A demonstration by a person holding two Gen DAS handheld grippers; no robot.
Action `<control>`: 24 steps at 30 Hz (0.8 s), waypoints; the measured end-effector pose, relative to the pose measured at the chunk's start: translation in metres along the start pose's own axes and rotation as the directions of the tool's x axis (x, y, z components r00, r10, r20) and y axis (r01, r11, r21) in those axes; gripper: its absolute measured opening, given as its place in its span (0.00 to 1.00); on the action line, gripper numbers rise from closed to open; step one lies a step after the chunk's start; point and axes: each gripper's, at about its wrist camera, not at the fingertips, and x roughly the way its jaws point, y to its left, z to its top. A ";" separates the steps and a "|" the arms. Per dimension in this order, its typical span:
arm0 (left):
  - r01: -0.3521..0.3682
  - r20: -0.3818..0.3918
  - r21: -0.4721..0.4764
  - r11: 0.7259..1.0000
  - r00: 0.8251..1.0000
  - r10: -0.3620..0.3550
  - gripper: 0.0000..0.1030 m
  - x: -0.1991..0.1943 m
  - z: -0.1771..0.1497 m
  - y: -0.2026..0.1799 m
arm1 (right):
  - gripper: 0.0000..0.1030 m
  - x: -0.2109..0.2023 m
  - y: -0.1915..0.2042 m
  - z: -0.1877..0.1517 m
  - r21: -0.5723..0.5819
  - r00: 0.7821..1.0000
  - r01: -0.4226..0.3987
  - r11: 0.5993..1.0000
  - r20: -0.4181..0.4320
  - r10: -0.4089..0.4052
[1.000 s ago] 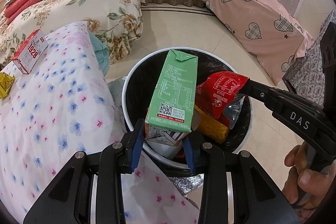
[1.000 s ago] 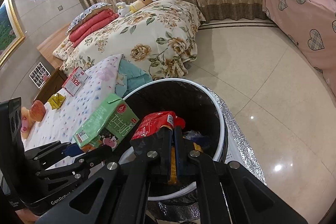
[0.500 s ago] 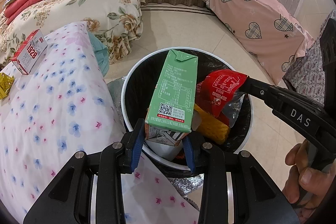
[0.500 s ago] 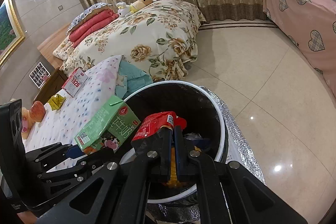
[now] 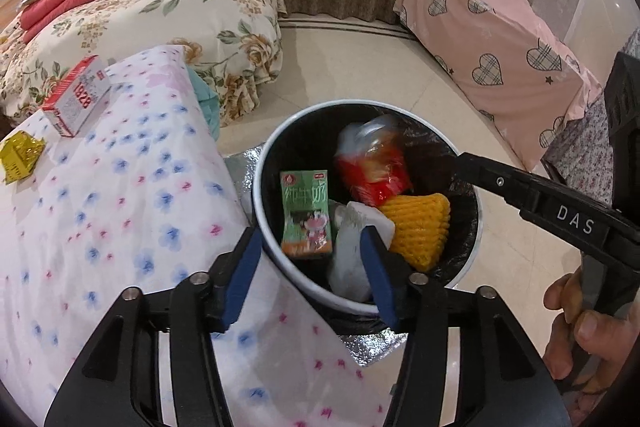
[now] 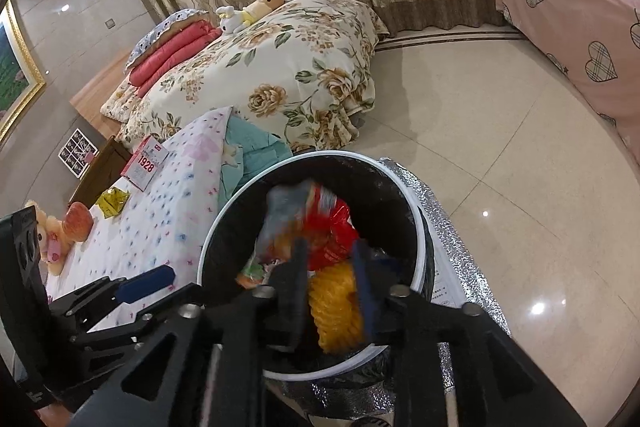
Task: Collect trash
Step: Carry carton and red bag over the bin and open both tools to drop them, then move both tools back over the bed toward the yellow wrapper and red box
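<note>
You have just let go of both pieces: the green milk carton (image 5: 307, 211) that stood pinched upright in your left gripper (image 5: 310, 261) a second ago now lies inside the trash bin (image 5: 264, 227), and the red wrapper (image 5: 374, 169) that your right gripper (image 6: 331, 281) held over the rim has dropped in too, blurred as it falls. Both pairs of jaws are opening with nothing pinched between them; the yellow foam net (image 6: 336, 311) seen through the right pair lies below them in the bin. That settles two items of the collecting.

The bin, lined with a black bag, also holds a crumpled white piece (image 5: 356, 247). Outward on the flowered cloth (image 5: 120, 227) wait a red-and-white carton (image 5: 76, 101) and a yellow wrapper (image 5: 20, 155), likely your next pickups.
</note>
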 end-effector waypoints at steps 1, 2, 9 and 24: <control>-0.002 0.005 -0.002 1.000 1.000 0.002 0.54 -0.002 -0.001 0.002 | 0.33 -0.001 0.001 -0.001 -0.002 1.000 0.000 1.000 0.000 0.000; -0.007 0.009 -0.005 1.000 1.000 0.007 0.55 -0.005 -0.004 0.004 | 0.33 -0.003 0.003 -0.002 -0.003 1.000 0.000 1.000 0.000 0.000; -0.040 0.034 -0.040 0.998 0.999 0.041 0.66 -0.025 -0.018 0.024 | 0.46 -0.012 0.014 -0.007 -0.013 1.000 -0.005 1.000 0.011 0.005; -0.233 0.096 -0.243 0.941 0.960 0.263 0.93 -0.081 -0.064 0.108 | 0.70 -0.016 0.078 -0.016 -0.070 0.995 -0.092 0.993 0.025 0.094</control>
